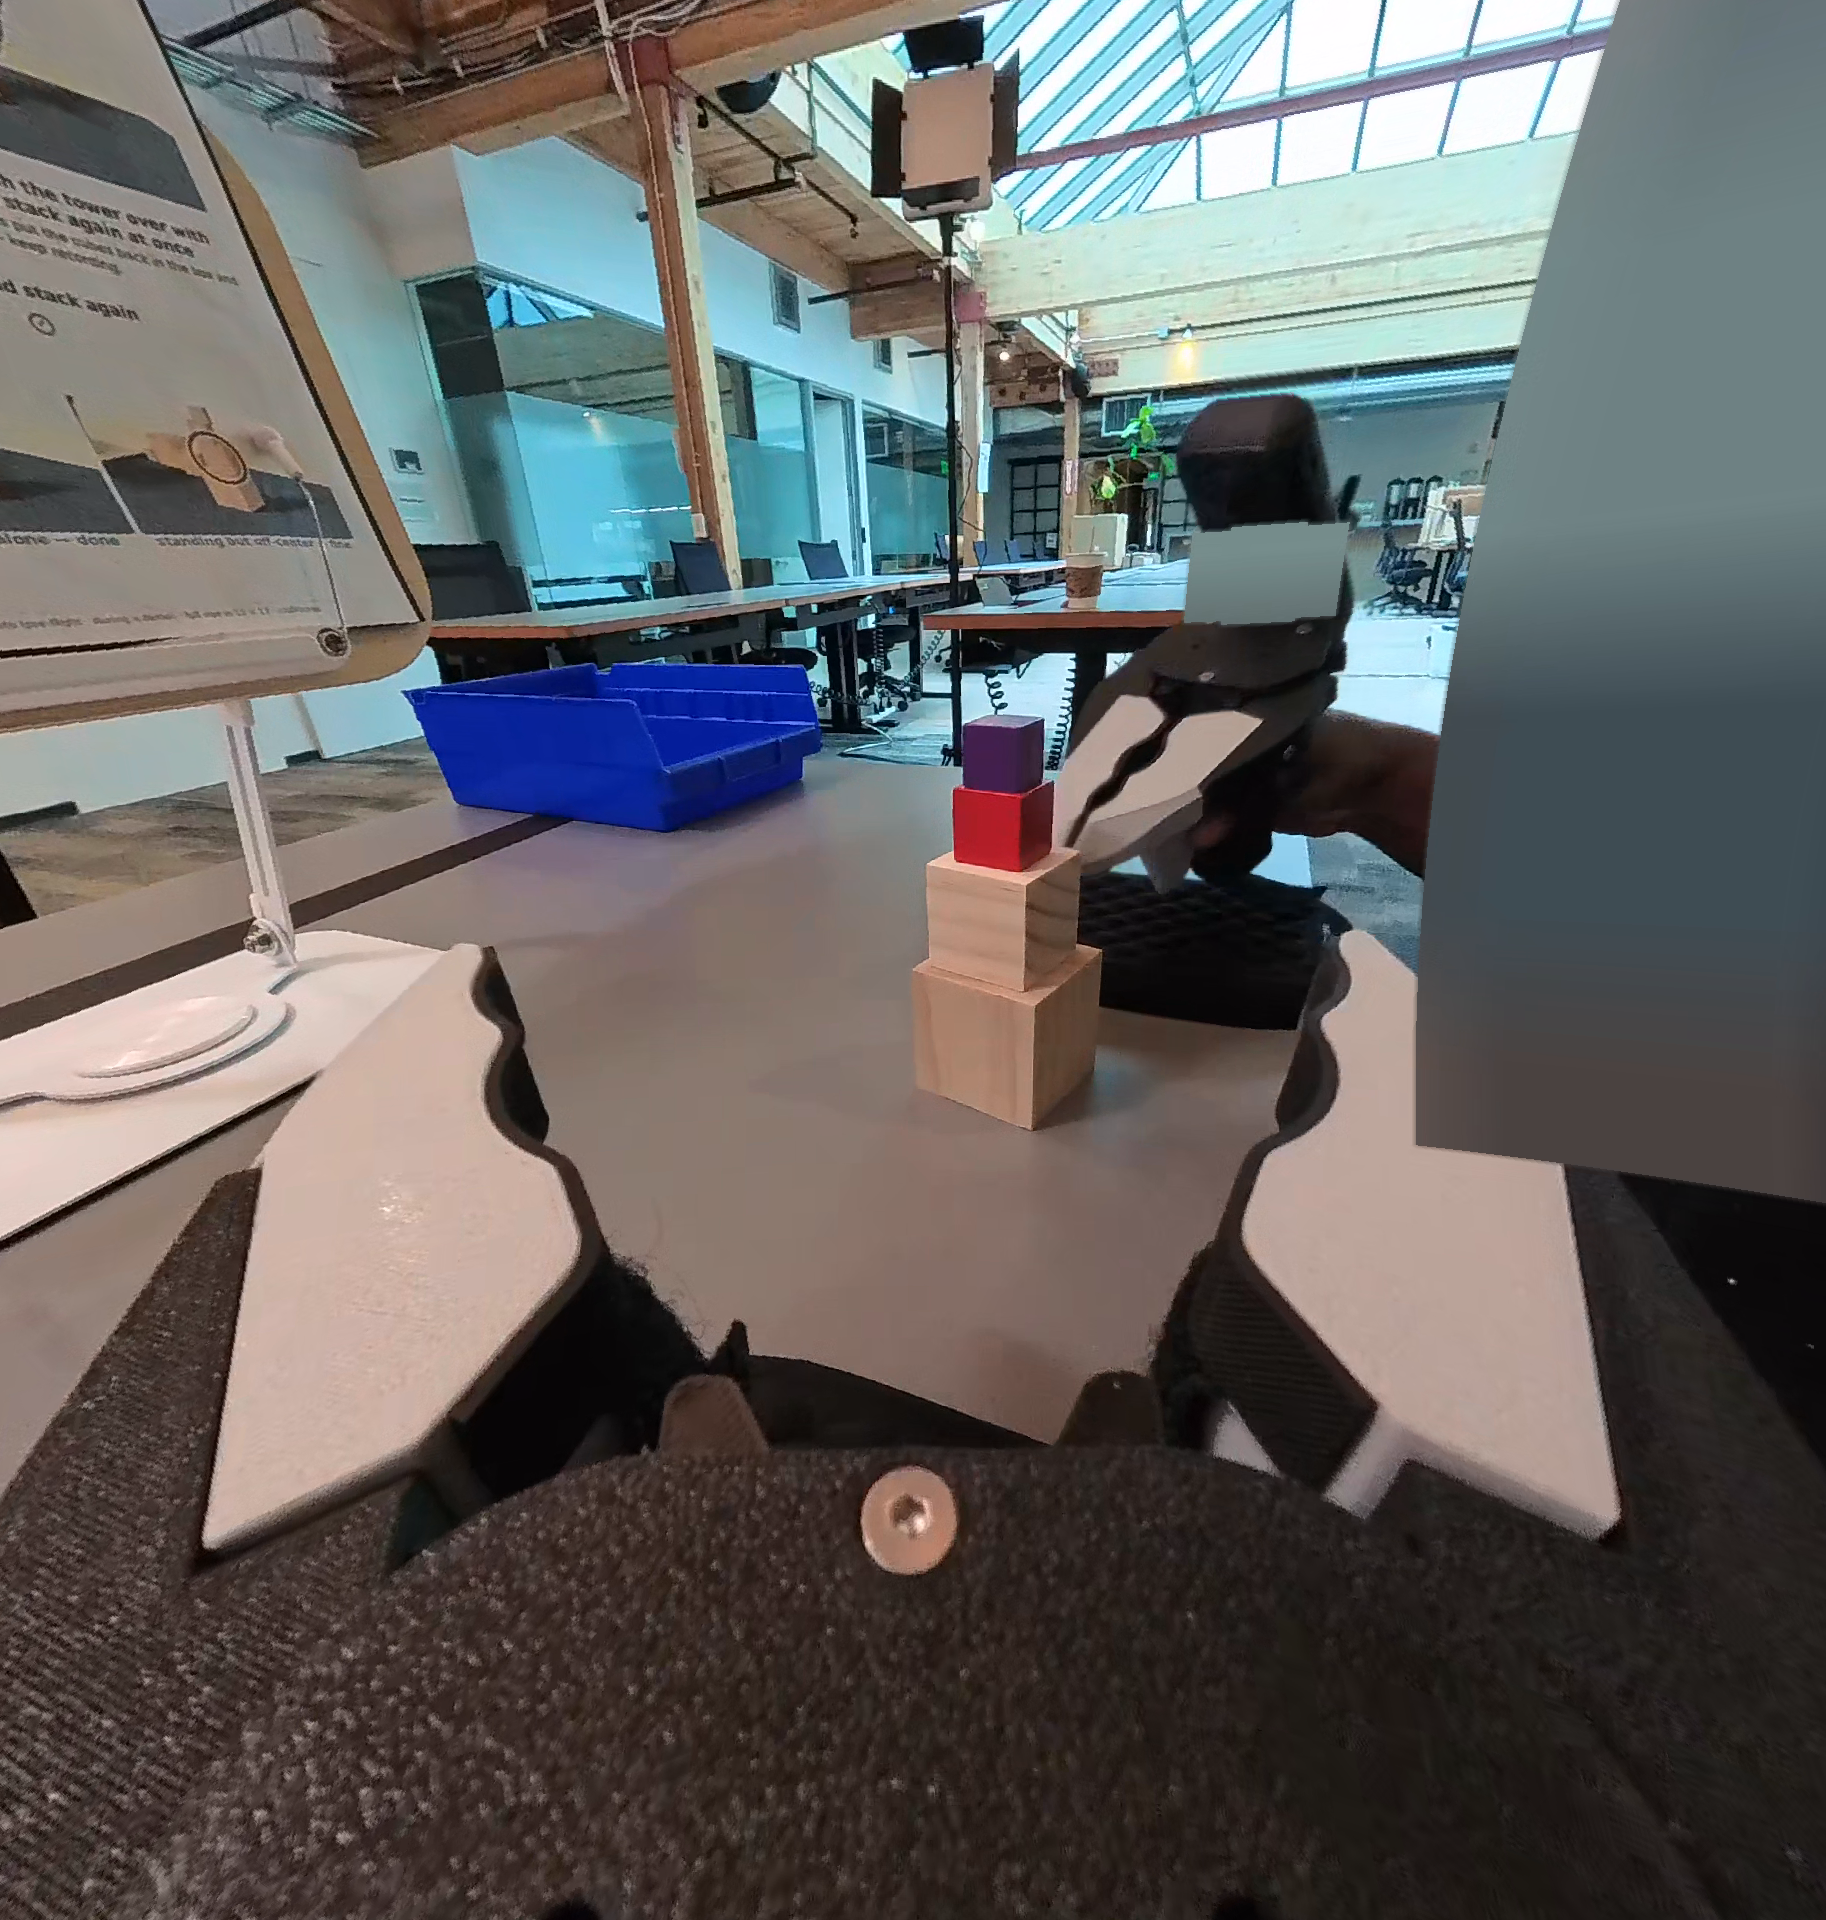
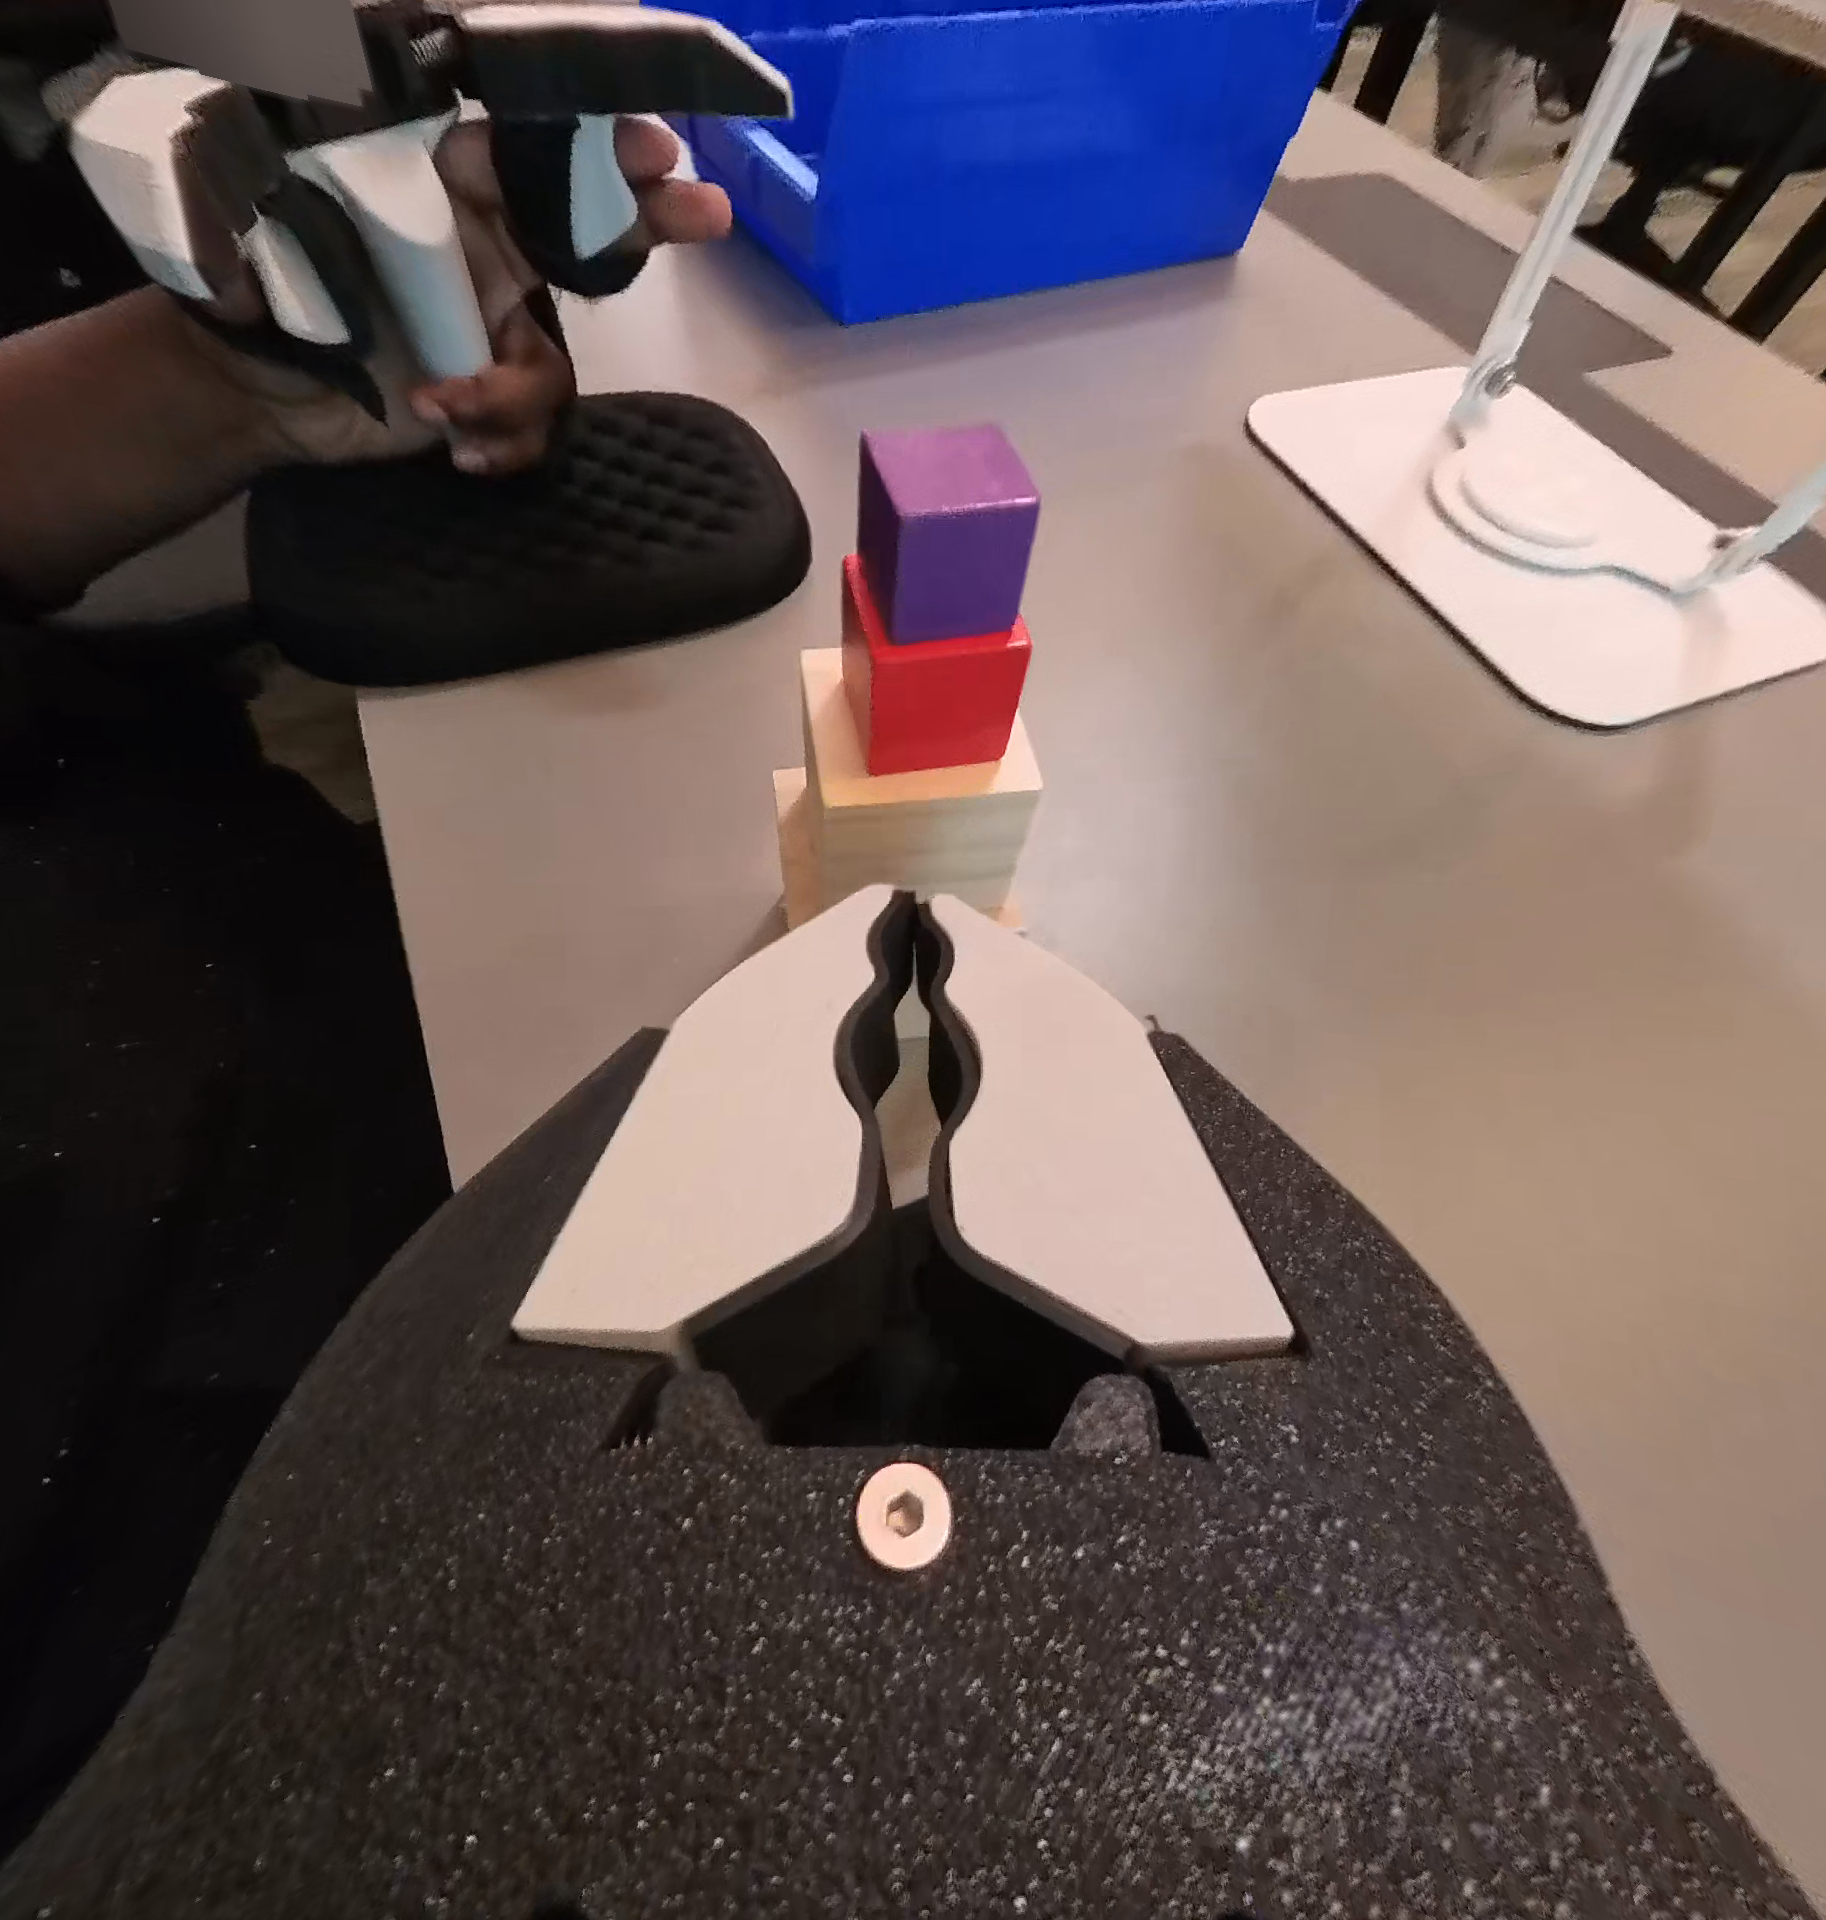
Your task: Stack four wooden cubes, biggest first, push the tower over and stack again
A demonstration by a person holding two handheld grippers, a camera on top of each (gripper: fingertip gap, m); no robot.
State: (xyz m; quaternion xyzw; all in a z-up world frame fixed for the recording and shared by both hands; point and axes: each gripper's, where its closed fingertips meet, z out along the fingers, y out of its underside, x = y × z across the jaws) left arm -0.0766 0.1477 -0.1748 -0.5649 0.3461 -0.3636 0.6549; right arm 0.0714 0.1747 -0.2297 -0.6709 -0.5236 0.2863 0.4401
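Left edge of the left wrist view: instruction board (image 1: pixel 109 343) on a white stand (image 1: pixel 140 1049), foot flat on the grey worktop (image 1: pixel 743 1039). Next along, blue bin (image 1: pixel 618 738) at the far worktop edge, open top up, long axis running across the view.

Centre: tower of four cubes, long axis straight up. Large wooden cube (image 1: pixel 1002 1039) at the bottom on the worktop, smaller wooden cube (image 1: pixel 1002 914) on it, red cube (image 1: pixel 1002 821) above, purple cube (image 1: pixel 1002 750) on top. Each tier slightly off-centre and turned a little against the one below, all standing.

Left tongs (image 1: pixel 909 997) spread wide, nothing between the fingers, low over the worktop with the tower ahead and a little right of centre, well clear of both pads. Plenty of bare worktop to the tower's left, out to the bin.

Right of the tower: right tongs (image 2: pixel 911 909) closed, wavy pads meeting at the tips, gripping nothing. Tips right up against the tower, level with the smaller wooden cube; actual contact not clear. Black mesh pad (image 1: pixel 1200 945) just behind the tower in the left wrist view, at the worktop edge. Little room on that side.
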